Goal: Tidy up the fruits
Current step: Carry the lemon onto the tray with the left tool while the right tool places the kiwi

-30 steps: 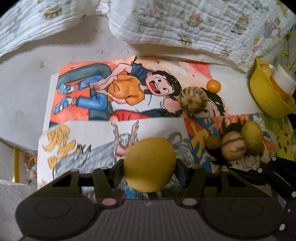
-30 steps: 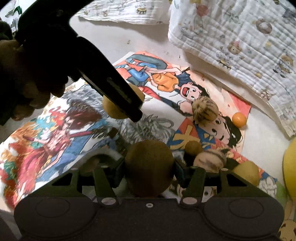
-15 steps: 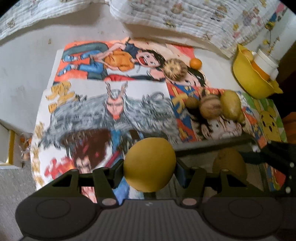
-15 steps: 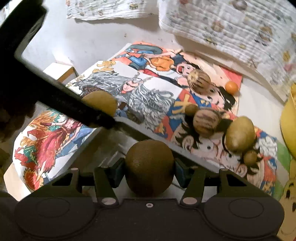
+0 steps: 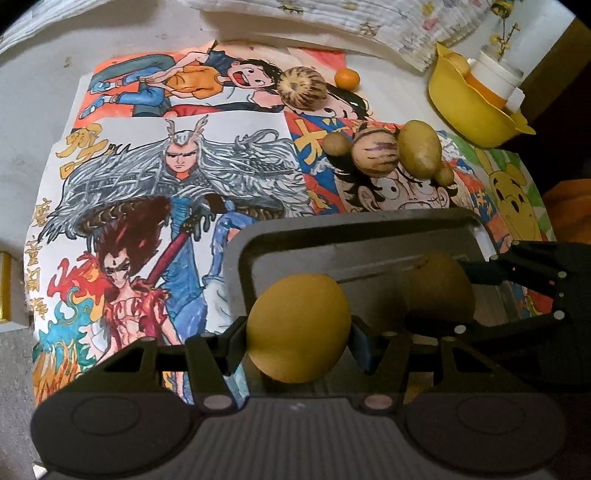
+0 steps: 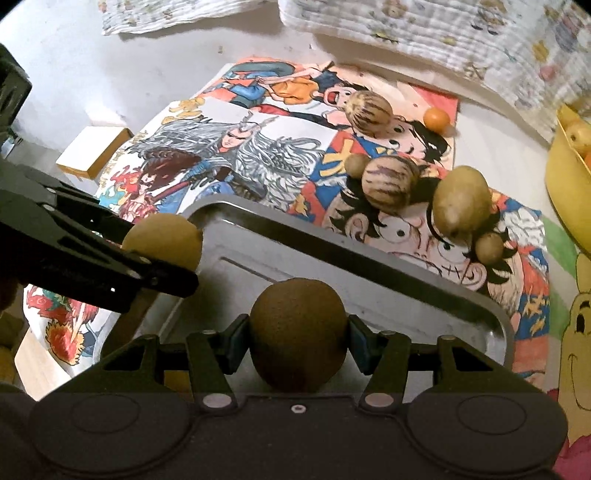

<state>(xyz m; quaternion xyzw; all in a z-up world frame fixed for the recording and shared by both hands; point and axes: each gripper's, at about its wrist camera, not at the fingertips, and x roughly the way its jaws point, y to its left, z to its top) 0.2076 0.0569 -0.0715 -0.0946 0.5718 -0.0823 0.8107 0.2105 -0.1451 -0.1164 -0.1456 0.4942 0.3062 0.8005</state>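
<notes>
Our left gripper (image 5: 297, 341) is clamped on a smooth yellow-green fruit (image 5: 298, 326), both pads pressed against its sides, and we hold it above the near left corner of a grey metal tray (image 5: 369, 225). Our right gripper (image 6: 298, 341) is closed around a brown kiwi (image 6: 298, 334), which hangs over the tray's bare floor. From the left wrist view the kiwi shows to the right of the yellow-green fruit, with the tray beneath both.

Beyond the tray's far rim, on the colourful cartoon drawings (image 5: 177, 162), lies a cluster: a striped melon (image 5: 375, 154) touching a large potato-like fruit (image 5: 419, 147), with a small brown fruit (image 5: 336, 143) at the melon's left and another (image 5: 443, 173) by the large one's lower end. Farther back sits a second striped melon (image 5: 301, 88), with a small orange (image 5: 347, 78) just beside it. A yellow bowl (image 5: 469, 110) stands at the right, and a printed quilt (image 6: 424, 26) lies behind.
</notes>
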